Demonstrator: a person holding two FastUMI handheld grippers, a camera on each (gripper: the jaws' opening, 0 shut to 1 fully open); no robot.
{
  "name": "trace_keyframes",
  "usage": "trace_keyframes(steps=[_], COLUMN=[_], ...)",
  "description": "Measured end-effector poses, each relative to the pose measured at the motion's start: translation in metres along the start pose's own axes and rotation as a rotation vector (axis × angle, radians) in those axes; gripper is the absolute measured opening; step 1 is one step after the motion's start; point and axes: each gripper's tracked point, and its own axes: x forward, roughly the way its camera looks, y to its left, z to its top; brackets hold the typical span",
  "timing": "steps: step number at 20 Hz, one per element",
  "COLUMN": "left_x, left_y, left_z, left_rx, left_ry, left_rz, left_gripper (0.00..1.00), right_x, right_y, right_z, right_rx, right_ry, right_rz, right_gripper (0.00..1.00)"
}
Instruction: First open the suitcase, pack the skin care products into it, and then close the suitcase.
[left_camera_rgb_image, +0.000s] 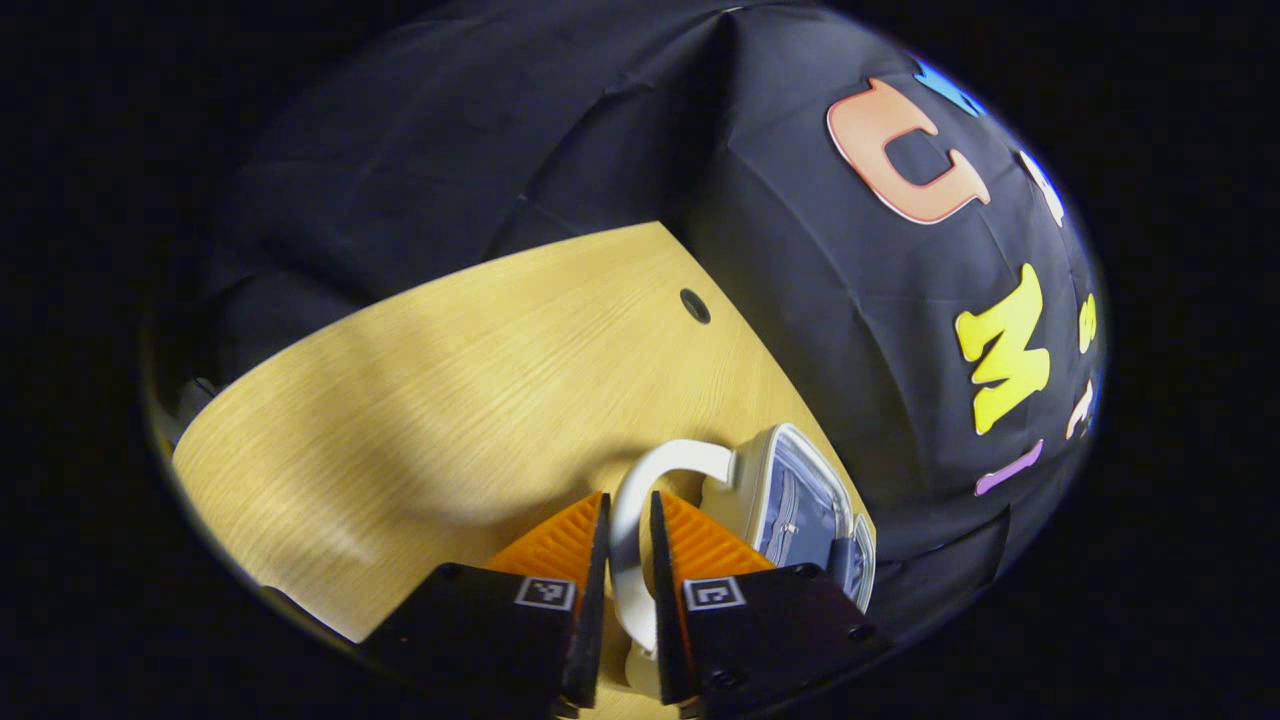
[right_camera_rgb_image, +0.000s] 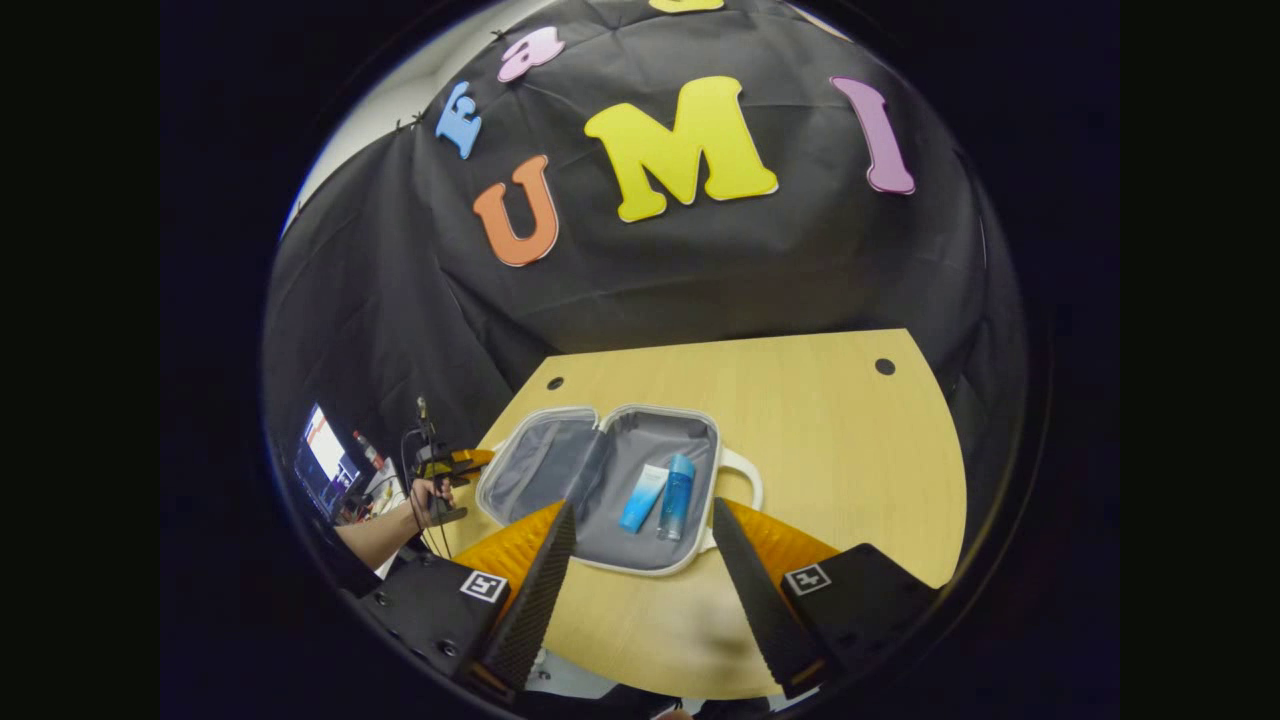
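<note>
The suitcase (right_camera_rgb_image: 600, 480), a small soft-sided case with a pale rim, lies open near the middle of the tabletop (right_camera_rgb_image: 850, 450) in the right gripper view, both grey-lined halves spread flat. Two skin care products rest in the right half: a tube (right_camera_rgb_image: 642, 498) and a slim bottle (right_camera_rgb_image: 676, 496), side by side and just about touching.

In the left gripper view, the left gripper (left_camera_rgb_image: 628, 530) has its fingers drawn narrow around the white handle (left_camera_rgb_image: 640, 490), which runs up between them. They look to press it from both sides, though contact is hard to confirm. The right gripper (right_camera_rgb_image: 640, 545) hangs above the near edge of the tabletop with its fingers wide apart, holding nothing.

The case is probably light, with shells that flex, so a half may sag or twist if lifted by one corner. The looped handle appears the stiffest place to grip. The rim is thin and likely slippery. The tube and bottle are small and smooth, and they could roll as the lid swings over.

No brand or writing is legible on the case or the products.
</note>
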Motion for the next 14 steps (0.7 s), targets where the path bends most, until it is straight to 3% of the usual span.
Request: trace_keyframes(steps=[1, 3, 4, 5, 8, 12, 14], left_x=[-0.006, -0.023, -0.032, -0.044, -0.077, -0.119, -0.125], left_y=[-0.009, -0.032, -0.044, -0.066, -0.142, -0.248, -0.298], left_z=[0.004, 0.011, 0.019, 0.03, 0.048, 0.023, -0.002], left_rx=[0.023, 0.095, 0.131, 0.162, 0.238, 0.404, 0.49], left_ry=[-0.02, -0.042, -0.06, -0.086, -0.164, -0.217, -0.251], left_rz=[-0.002, -0.001, -0.006, -0.021, -0.083, -0.127, -0.128], left_gripper=[0.19, 0.15, 0.13, 0.12, 0.11, 0.1, 0.11], right_x=[-0.002, -0.009, -0.012, -0.016, -0.029, -0.052, -0.064], right_y=[-0.003, -0.007, -0.01, -0.015, -0.038, -0.042, -0.044], right_z=[0.002, 0.007, 0.012, 0.015, 0.024, 0.038, 0.04], right_rx=[0.005, 0.023, 0.028, 0.027, -0.054, -0.163, -0.197], right_ry=[-0.017, -0.055, -0.077, -0.1, -0.168, -0.264, -0.292], right_rz=[-0.003, 0.001, -0.004, -0.01, -0.094, -0.142, -0.137], right_gripper=[0.82, 0.78, 0.82, 0.77, 0.82, 0.77, 0.82])
